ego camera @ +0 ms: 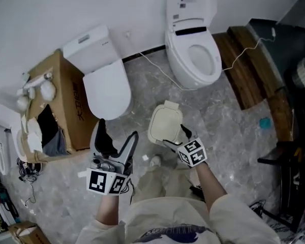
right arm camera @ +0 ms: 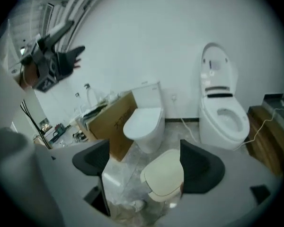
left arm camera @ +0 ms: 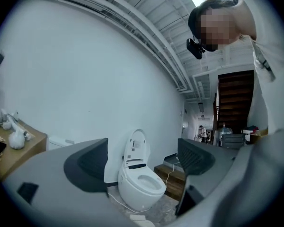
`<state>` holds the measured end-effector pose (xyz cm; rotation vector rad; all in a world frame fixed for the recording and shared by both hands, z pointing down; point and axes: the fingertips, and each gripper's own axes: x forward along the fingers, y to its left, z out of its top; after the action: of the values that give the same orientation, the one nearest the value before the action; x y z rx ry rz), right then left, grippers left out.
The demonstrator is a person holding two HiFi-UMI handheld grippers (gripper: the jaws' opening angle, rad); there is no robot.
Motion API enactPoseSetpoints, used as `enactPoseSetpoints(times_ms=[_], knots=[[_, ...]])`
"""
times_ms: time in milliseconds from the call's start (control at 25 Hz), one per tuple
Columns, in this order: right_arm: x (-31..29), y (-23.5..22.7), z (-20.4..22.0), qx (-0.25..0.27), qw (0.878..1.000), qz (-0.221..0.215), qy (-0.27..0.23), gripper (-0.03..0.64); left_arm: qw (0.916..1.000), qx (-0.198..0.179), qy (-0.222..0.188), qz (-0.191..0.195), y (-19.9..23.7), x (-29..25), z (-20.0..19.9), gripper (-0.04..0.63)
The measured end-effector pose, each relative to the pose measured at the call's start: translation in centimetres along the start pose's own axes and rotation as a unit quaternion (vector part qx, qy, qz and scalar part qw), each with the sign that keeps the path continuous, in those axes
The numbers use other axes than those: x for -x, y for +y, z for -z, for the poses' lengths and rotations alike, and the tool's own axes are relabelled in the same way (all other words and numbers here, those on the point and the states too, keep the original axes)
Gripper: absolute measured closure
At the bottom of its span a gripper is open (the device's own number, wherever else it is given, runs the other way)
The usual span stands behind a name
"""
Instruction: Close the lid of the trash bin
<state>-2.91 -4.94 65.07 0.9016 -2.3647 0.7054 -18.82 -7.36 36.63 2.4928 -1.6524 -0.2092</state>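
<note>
The trash bin (ego camera: 164, 123) stands on the floor (ego camera: 221, 121) just before you. Behind it to your left is a toilet (ego camera: 105, 85), with a cardboard box (ego camera: 66, 93) left of that. Behind it to your right is a second toilet (ego camera: 193, 60), with a wooden step (ego camera: 246, 70) on its right.

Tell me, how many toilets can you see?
2. The shut toilet stands beside the cardboard box on the left; the open toilet stands by the wall next to the wooden step. None seems hidden.
</note>
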Motion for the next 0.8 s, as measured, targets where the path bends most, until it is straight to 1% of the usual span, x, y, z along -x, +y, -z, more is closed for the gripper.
enactPoseSetpoints(times_ms=[80,120,200,240,280,320,360,480,520,600,640,720,800], knots=[[6.2,0.6,-5.9,0.013,0.997,0.027,-0.076,0.169,0.9999,-0.003,-0.006,0.012,-1.7,0.3,-2.2,0.143],[9.3,1.1,-8.7,0.023,0.992,0.04,-0.114,0.175,0.9998,-0.006,-0.011,0.018,-2.5,0.4,-3.2,0.143],[15.2,2.3,-13.4,0.038,0.979,0.064,-0.188,0.19,0.9993,-0.011,-0.023,0.027,-4.1,0.6,-5.1,0.143],[17.8,3.0,-15.2,0.043,0.972,0.074,-0.221,0.211,0.999,-0.013,-0.031,0.029,-4.7,0.8,-6.0,0.143],[20.2,3.7,-16.5,0.048,0.964,0.082,-0.249,0.246,0.9987,-0.013,-0.039,0.031,-5.4,1.0,-6.7,0.143],[22.1,4.4,-17.5,0.055,0.957,0.09,-0.27,0.28,0.9984,-0.014,-0.045,0.032,-6.0,1.2,-7.3,0.144],[23.7,5.0,-18.2,0.064,0.951,0.096,-0.286,0.299,0.9981,-0.014,-0.049,0.034,-6.7,1.4,-7.8,0.143],[26.7,6.2,-19.7,0.087,0.939,0.105,-0.315,0.372,0.9974,-0.025,-0.05,0.045,-8.5,1.2,-8.6,0.152],[27.3,6.5,-20.2,0.091,0.936,0.107,-0.322,0.403,0.9971,-0.031,-0.052,0.047,-9.0,1.2,-8.9,0.2],[28.2,7.0,-21.0,0.1,0.931,0.112,-0.332,0.475,0.9966,-0.038,-0.056,0.046,-9.6,1.3,-9.2,0.404],[28.5,7.2,-21.3,0.107,0.928,0.117,-0.336,0.505,0.9967,-0.039,-0.058,0.043,-9.8,1.3,-9.2,0.471],[28.9,7.5,-22.0,0.126,0.923,0.13,-0.341,0.607,0.9968,-0.039,-0.058,0.039,-10.0,1.1,-9.1,0.595],[28.8,7.5,-22.6,0.137,0.92,0.138,-0.339,0.607,0.9966,-0.045,-0.055,0.042,-10.3,0.7,-9.1,0.597]])
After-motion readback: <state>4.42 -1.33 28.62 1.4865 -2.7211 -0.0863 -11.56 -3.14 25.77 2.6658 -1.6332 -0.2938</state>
